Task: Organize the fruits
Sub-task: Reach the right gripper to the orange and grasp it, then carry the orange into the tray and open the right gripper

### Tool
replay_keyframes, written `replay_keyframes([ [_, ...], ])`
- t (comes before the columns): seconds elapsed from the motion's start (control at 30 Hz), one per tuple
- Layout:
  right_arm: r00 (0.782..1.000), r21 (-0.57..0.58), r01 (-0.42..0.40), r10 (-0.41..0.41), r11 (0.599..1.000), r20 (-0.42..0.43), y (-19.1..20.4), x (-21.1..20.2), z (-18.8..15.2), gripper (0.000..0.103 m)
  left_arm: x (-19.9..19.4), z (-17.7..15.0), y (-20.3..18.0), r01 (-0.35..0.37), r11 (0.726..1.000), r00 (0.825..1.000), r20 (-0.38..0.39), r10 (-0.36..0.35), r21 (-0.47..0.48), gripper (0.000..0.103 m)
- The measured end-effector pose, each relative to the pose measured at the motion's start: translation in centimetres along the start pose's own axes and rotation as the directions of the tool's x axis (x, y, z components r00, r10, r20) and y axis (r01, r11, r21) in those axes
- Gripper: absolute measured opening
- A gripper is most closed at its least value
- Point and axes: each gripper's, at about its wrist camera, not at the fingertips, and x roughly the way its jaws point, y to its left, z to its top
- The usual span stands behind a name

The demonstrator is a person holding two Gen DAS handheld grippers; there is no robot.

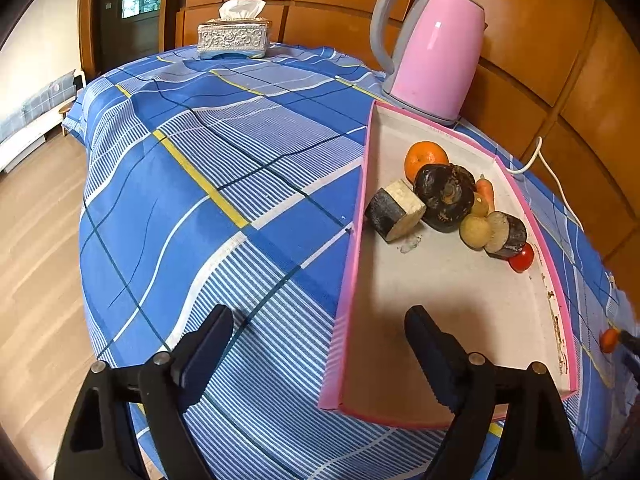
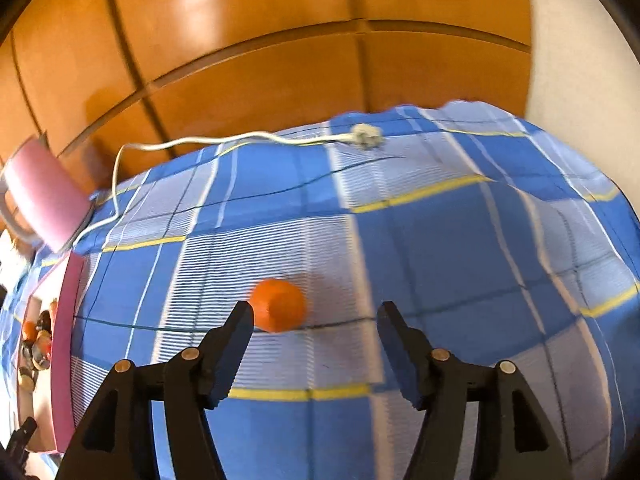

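Note:
A pink-rimmed white tray (image 1: 440, 304) lies on the blue checked tablecloth. At its far end sit an orange (image 1: 425, 158), dark cut pieces (image 1: 444, 196), a potato-like piece (image 1: 475, 232), a carrot (image 1: 486, 192) and a small red tomato (image 1: 521, 258). My left gripper (image 1: 320, 344) is open and empty over the tray's near left corner. In the right wrist view a loose orange fruit (image 2: 279, 304) lies on the cloth, just beyond my open right gripper (image 2: 316, 320) and near its left fingertip. The tray (image 2: 64, 340) shows at the left there.
A pink kettle (image 1: 432, 48) stands behind the tray, its white cord (image 2: 224, 142) and plug trailing across the cloth. A silver tissue box (image 1: 234, 38) sits at the table's far edge. Wooden wall panels rise behind the table. The floor lies to the left.

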Motion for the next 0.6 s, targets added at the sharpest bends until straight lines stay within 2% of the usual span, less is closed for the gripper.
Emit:
replay_keyframes([
  [0.1, 0.999, -0.048, 0.012, -0.014, 0.999, -0.046, 1.6, 1.8, 0.4, 0.065, 0.1, 0.0, 0.0, 0.002, 1.000, 1.000, -0.005, -0.002, 0.003, 0.088],
  [0.13, 0.997, -0.065, 0.025, -0.029, 0.998, -0.069, 2.0, 2.5, 0.4, 0.062, 0.1, 0.0, -0.1, 0.002, 1.000, 1.000, -0.007, -0.002, 0.003, 0.088],
  [0.17, 0.994, -0.080, 0.042, -0.049, 0.996, -0.098, 2.3, 3.4, 0.3, 0.042, 0.1, 0.0, -0.1, 0.001, 1.000, 1.000, -0.007, -0.001, 0.003, 0.088],
  [0.2, 0.993, -0.085, 0.032, -0.042, 0.996, -0.108, 2.4, 3.6, 0.2, 0.040, 0.1, 0.0, -0.1, 0.000, 1.000, 1.000, -0.008, 0.000, 0.003, 0.088],
  [0.3, 0.994, -0.138, 0.043, -0.057, 0.990, -0.095, 3.3, 3.3, -0.2, 0.039, 0.3, 0.0, 0.0, -0.003, 1.000, 1.000, -0.015, 0.003, 0.000, 0.089],
  [0.43, 0.996, -0.196, 0.016, -0.032, 0.980, -0.081, 4.5, 2.0, -1.0, 0.039, 0.3, -0.1, 0.0, -0.004, 1.000, 1.000, -0.014, 0.004, 0.000, 0.089],
  [0.6, 0.995, -0.211, -0.062, 0.044, 0.975, -0.091, 5.7, 1.4, -1.3, 0.039, 0.2, -0.1, -0.2, -0.003, 1.000, 1.000, -0.011, 0.003, 0.006, 0.089],
])
